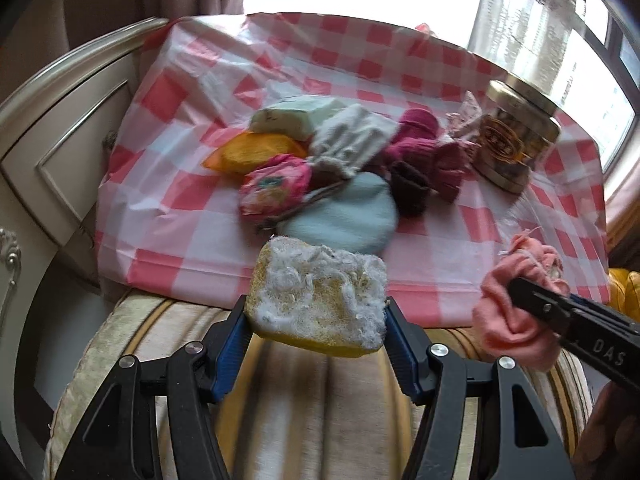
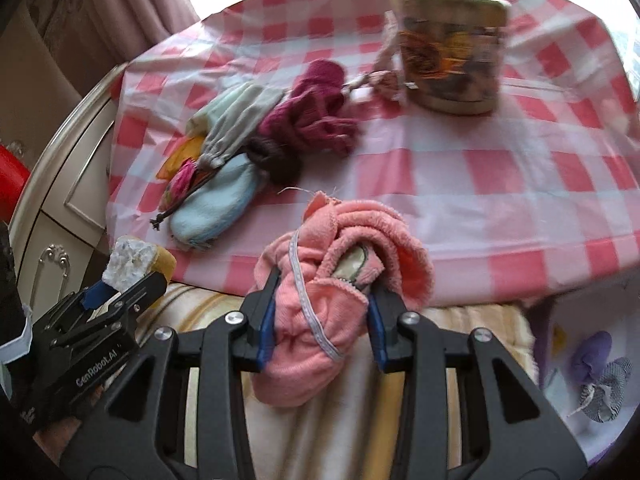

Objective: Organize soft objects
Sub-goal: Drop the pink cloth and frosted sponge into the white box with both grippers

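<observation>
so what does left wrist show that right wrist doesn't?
Left wrist only: the full top of the sponge between the left tongs, and a pale green block at the back of the pile.

Right wrist only: the pink cloth bunched between the right tongs, with a purple bundle and a striped one lower right.

Both: checked tablecloth, gold jar, maroon gloves, blue pad, and each other's tongs.
</observation>
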Tool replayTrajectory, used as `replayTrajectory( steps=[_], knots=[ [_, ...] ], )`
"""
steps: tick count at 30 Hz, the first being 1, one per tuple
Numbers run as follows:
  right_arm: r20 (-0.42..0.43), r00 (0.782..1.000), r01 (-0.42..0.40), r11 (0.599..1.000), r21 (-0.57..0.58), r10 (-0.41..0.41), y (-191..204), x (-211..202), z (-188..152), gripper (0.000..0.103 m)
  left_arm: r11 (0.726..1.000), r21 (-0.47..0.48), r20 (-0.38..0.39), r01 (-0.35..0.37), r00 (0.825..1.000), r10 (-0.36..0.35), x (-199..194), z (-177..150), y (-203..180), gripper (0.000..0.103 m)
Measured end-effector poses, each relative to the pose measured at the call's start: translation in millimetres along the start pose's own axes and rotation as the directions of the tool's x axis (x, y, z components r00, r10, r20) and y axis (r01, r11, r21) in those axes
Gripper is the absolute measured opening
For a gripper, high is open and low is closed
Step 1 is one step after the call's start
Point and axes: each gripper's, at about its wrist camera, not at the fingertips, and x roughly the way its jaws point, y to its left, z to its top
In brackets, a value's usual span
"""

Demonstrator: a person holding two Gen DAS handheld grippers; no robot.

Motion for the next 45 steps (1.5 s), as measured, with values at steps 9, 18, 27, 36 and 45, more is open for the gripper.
replayTrajectory(
  steps=[9,18,27,36,45],
  knots=[
    [0.049,0.994,0.089,0.994,0.07,-0.093,-68.6,-42.3,-22.3,0.041,0.994,0.104,0.0,0.038,0.999,-0.039,-8.2,-6.5,-54.0,0.063],
    [0.068,0.98,0.173,0.968,0.183,-0.188,-140.4,-73.7,-47.0,0.041,0.97,0.227,-0.016,0.087,0.996,-0.086,-14.3,-18.5,-121.8,0.063],
    [0.077,0.957,0.25,0.928,0.276,-0.28,-201.4,-96.3,-70.1,0.041,0.924,0.325,-0.064,0.202,0.979,-0.191,-18.8,-33.4,-189.0,0.063],
    [0.069,0.925,0.333,0.884,0.328,-0.374,-244.1,-112.2,-85.6,0.042,0.844,0.371,-0.155,0.388,0.922,-0.355,-25.2,-52.5,-243.4,0.063],
    [0.064,0.894,0.39,0.84,0.378,-0.444,-267.5,-124.5,-88.1,0.063,0.754,0.398,-0.227,0.523,0.852,-0.471,-34.1,-61.2,-280.4,0.067]
  ],
)
